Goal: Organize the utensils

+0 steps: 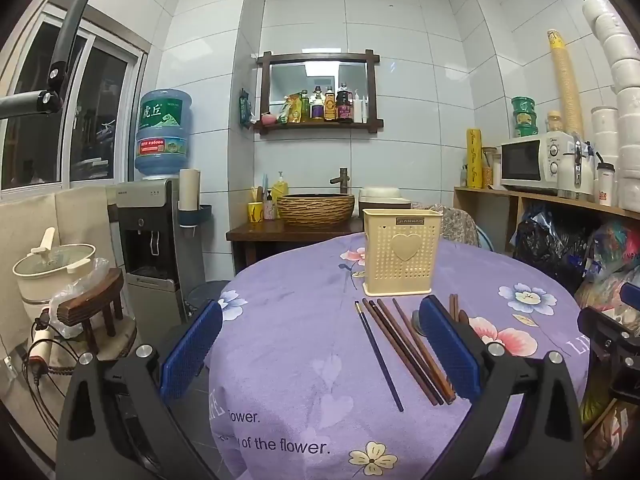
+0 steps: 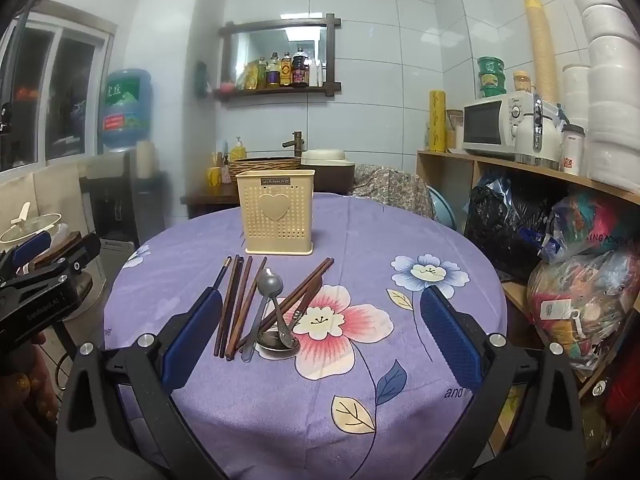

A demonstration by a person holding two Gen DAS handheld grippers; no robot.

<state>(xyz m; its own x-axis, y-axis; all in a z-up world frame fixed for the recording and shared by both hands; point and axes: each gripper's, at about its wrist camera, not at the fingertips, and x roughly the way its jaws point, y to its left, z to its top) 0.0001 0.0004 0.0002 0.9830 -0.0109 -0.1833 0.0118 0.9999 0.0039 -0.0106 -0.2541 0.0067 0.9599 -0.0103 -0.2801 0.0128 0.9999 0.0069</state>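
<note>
A cream perforated utensil holder (image 1: 401, 251) with a heart stands upright at the far side of the purple flowered table (image 1: 300, 340); it also shows in the right wrist view (image 2: 277, 212). Several brown chopsticks (image 1: 404, 348) and one dark blue one (image 1: 378, 354) lie in front of it. In the right wrist view the chopsticks (image 2: 236, 304) lie beside two metal spoons (image 2: 267, 300), with more chopsticks (image 2: 304, 292) crossing them. My left gripper (image 1: 320, 344) is open and empty above the table's near left. My right gripper (image 2: 320, 336) is open and empty above the utensils.
A water dispenser (image 1: 156, 216) and a stool (image 1: 92, 312) stand left of the table. A sink counter (image 1: 316, 210) is behind it. Shelves with a microwave (image 2: 500, 128) and stuffed bags (image 2: 580, 288) crowd the right side.
</note>
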